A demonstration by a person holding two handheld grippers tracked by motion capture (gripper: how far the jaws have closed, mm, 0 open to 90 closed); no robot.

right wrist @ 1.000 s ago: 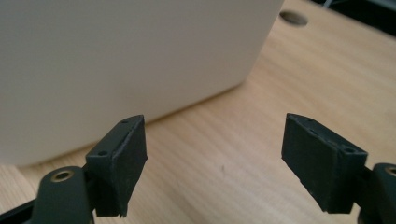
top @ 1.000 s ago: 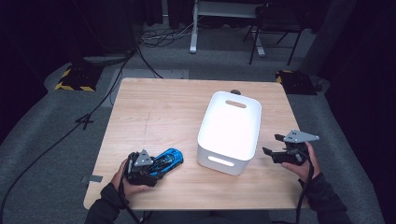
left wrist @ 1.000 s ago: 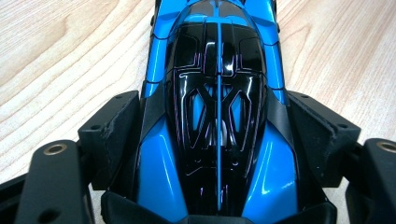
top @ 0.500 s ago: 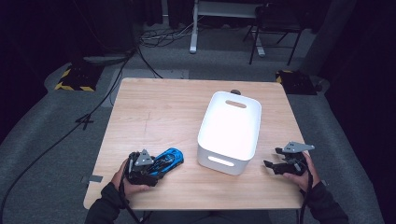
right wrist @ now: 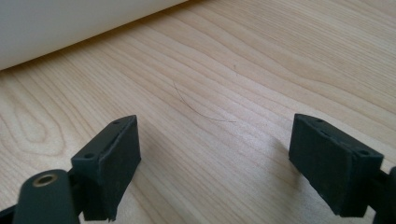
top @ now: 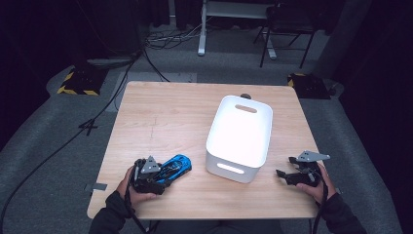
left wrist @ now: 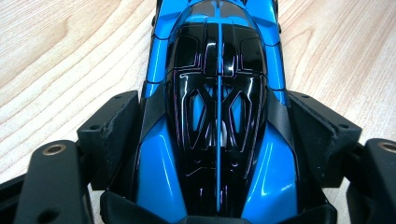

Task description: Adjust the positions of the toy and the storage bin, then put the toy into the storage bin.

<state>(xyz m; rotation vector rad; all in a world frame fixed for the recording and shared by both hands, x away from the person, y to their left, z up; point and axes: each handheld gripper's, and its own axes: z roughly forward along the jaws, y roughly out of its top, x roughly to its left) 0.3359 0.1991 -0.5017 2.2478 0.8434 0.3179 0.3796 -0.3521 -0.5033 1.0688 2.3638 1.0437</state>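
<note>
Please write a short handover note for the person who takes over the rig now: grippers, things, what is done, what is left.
Left gripper: shut on the blue toy car, which sits on the table near its front edge.
Right gripper: fingers wide, just opening, nothing between them, low over the table right of the white bin.
Done: car gripped.
Left: probably lift the car into the bin.

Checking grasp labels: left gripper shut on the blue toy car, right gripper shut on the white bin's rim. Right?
Not quite. The right gripper holds nothing: in the right gripper view its jaws stand wide open over bare table, having just been opening, with the white bin apart from them. The left gripper is indeed shut on the blue toy car, as the left gripper view shows.
</note>
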